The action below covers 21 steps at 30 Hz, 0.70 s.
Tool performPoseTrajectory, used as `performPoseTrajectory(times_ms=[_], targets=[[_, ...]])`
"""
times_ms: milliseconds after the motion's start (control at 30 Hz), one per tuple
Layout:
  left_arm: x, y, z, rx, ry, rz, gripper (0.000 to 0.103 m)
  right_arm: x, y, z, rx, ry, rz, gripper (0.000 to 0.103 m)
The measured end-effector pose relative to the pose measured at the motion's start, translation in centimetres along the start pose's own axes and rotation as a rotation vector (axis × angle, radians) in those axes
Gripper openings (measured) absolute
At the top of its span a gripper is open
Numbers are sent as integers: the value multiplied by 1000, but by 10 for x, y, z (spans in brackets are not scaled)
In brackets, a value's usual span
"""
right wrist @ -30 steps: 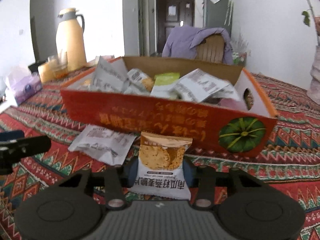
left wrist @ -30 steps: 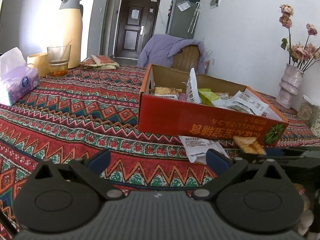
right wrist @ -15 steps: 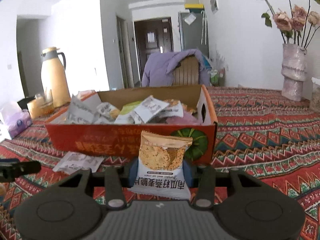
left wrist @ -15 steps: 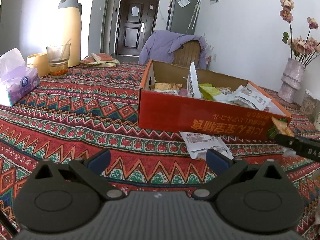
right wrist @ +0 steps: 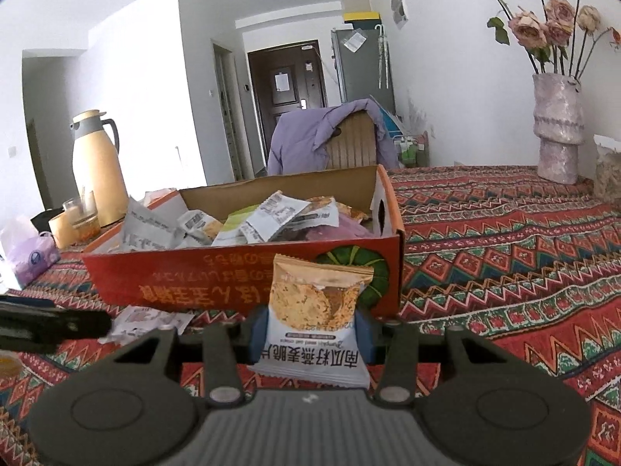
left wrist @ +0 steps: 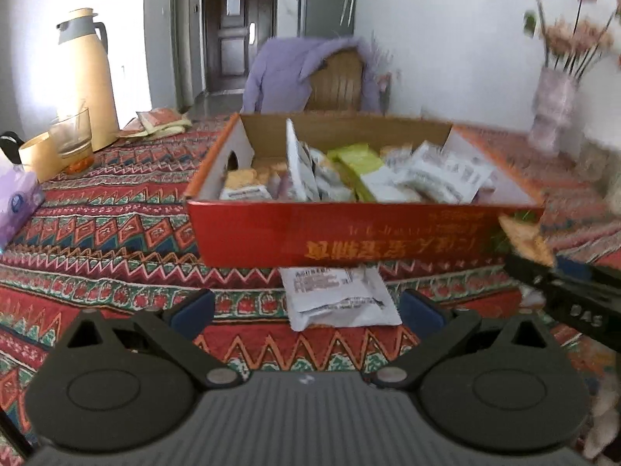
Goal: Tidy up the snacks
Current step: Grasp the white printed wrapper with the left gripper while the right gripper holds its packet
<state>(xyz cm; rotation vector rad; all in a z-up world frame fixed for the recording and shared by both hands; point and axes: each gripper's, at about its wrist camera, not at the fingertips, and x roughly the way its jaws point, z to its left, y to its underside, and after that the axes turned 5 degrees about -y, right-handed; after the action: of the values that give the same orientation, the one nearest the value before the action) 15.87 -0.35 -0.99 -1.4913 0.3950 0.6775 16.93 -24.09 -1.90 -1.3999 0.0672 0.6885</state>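
Observation:
A red cardboard box (left wrist: 349, 233) holding several snack packets stands on the patterned tablecloth. A white packet (left wrist: 337, 299) lies flat on the cloth in front of it, just ahead of my left gripper (left wrist: 306, 306), which is open and holds nothing. My right gripper (right wrist: 312, 330) is shut on a cracker packet (right wrist: 314, 303), upright before the box's (right wrist: 233, 272) right front corner. In the left wrist view that packet (left wrist: 526, 239) shows at the right edge. The white packet (right wrist: 147, 318) also appears low left in the right wrist view.
A cream thermos (left wrist: 87, 77), a glass (left wrist: 71, 141) and a purple tissue pack (left wrist: 17, 202) stand at the left. A vase of dried flowers (right wrist: 557, 132) is at the far right. A chair draped with a purple jacket (right wrist: 330, 136) stands behind the table.
The left gripper has moved right, closer to the box, so the white packet now lies centred between its fingers. The right gripper carried the cracker packet to the box's right corner.

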Motion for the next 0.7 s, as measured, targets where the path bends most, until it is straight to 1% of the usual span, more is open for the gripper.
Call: performPoseTrajectory(times_ms=[100, 300, 633, 700], targets=[[11, -4, -12, -4, -18, 35, 103, -1, 0, -1, 7, -2, -3, 45], [32, -9, -22, -43, -37, 90, 103, -3, 0, 0, 1, 5, -17, 45], [54, -9, -32, -28, -102, 120, 103, -6, 0, 5, -27, 18, -40, 45], [56, -9, -33, -31, -101, 127, 103, -6, 0, 5, -28, 18, -41, 45]])
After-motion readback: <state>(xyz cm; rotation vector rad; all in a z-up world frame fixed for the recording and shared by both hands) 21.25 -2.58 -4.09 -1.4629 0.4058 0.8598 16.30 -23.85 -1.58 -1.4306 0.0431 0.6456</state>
